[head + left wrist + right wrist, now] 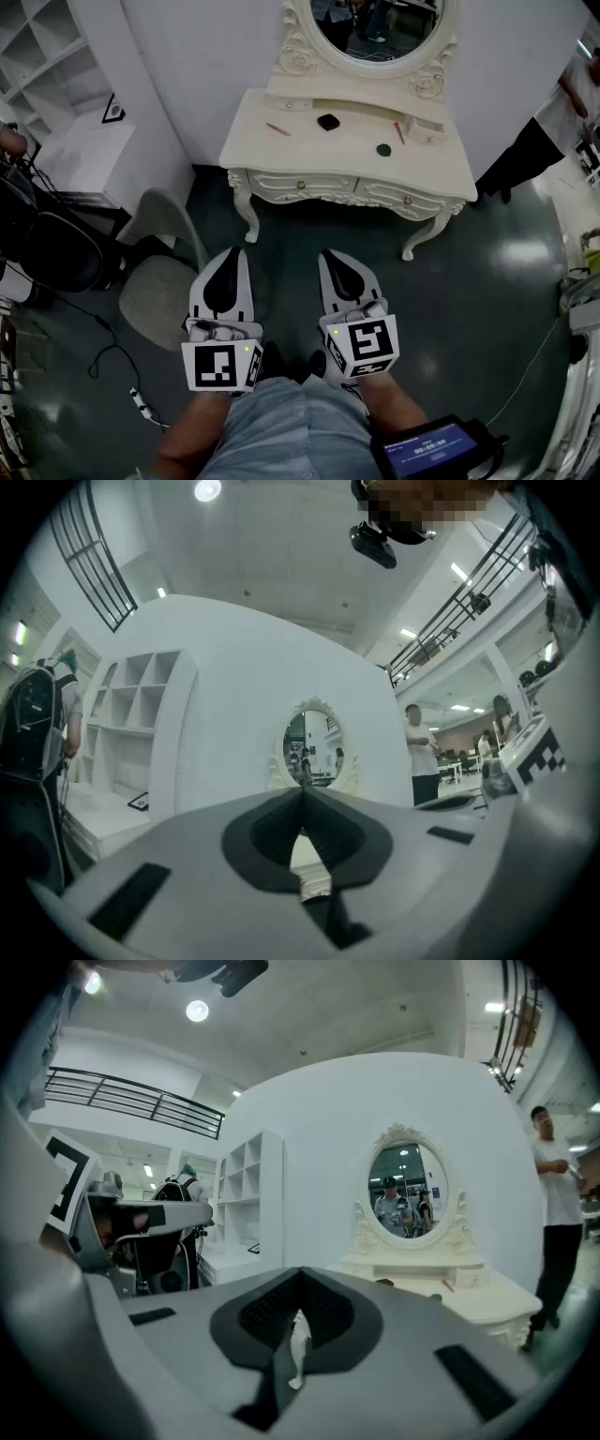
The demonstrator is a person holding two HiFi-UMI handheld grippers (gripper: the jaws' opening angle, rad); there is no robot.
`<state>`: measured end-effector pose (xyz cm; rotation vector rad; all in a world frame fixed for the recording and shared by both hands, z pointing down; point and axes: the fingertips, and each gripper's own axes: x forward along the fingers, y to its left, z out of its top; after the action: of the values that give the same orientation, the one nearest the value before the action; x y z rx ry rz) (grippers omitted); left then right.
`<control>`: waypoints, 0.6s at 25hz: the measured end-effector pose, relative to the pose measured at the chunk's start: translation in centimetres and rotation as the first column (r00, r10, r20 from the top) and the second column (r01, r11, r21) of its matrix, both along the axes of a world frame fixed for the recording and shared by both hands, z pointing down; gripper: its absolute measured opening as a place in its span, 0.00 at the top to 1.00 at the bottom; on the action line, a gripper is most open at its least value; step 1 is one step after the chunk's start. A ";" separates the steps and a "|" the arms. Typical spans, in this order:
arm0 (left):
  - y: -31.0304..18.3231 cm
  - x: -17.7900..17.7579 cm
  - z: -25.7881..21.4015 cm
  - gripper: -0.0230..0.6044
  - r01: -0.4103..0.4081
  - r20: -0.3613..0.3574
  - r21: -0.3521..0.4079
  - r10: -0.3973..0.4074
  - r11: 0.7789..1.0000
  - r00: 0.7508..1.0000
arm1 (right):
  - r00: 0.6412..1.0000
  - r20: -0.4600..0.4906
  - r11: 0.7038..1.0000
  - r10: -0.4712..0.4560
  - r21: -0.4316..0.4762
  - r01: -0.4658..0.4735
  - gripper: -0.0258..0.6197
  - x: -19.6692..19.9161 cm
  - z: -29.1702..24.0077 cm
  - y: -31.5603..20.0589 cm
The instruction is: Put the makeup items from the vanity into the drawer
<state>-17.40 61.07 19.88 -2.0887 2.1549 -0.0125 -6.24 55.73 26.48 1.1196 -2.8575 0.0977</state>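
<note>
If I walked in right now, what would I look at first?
Probably the fancy cream vanity with its oval mirror, against the white wall at the top of the head view, with a small dark makeup case lying on it. Nearer, the left gripper and right gripper sit side by side, both shut and empty, pointing toward it.

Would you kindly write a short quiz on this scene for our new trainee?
1. True or false: the vanity's front drawers are open.
2. In the head view, which lies nearest the vanity's left edge?
A) black compact
B) pink pencil
C) dark round item
3. Fill in: the left gripper and right gripper are both ____ and empty.
Key: 1 false; 2 B; 3 shut.
</note>
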 end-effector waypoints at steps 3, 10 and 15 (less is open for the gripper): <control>-0.1 0.6 -0.2 0.96 0.009 0.001 0.004 -0.009 1.000 1.000 | 1.000 -0.001 1.000 -0.008 0.002 0.008 0.96 0.6 0.0 0.0; 0.1 2.4 0.1 0.96 0.044 -0.002 0.003 -0.044 0.999 0.999 | 0.997 0.040 0.998 -0.059 -0.012 0.060 0.96 2.3 0.0 0.0; -0.1 3.3 1.1 0.96 0.070 -0.010 -0.024 -0.070 0.997 0.998 | 0.997 0.009 0.997 -0.076 -0.035 0.076 0.96 3.1 1.2 -1.0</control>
<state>-14.10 60.94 21.02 -2.0294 2.2436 -0.0339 -3.12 54.69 27.71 1.0056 -2.8887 0.1470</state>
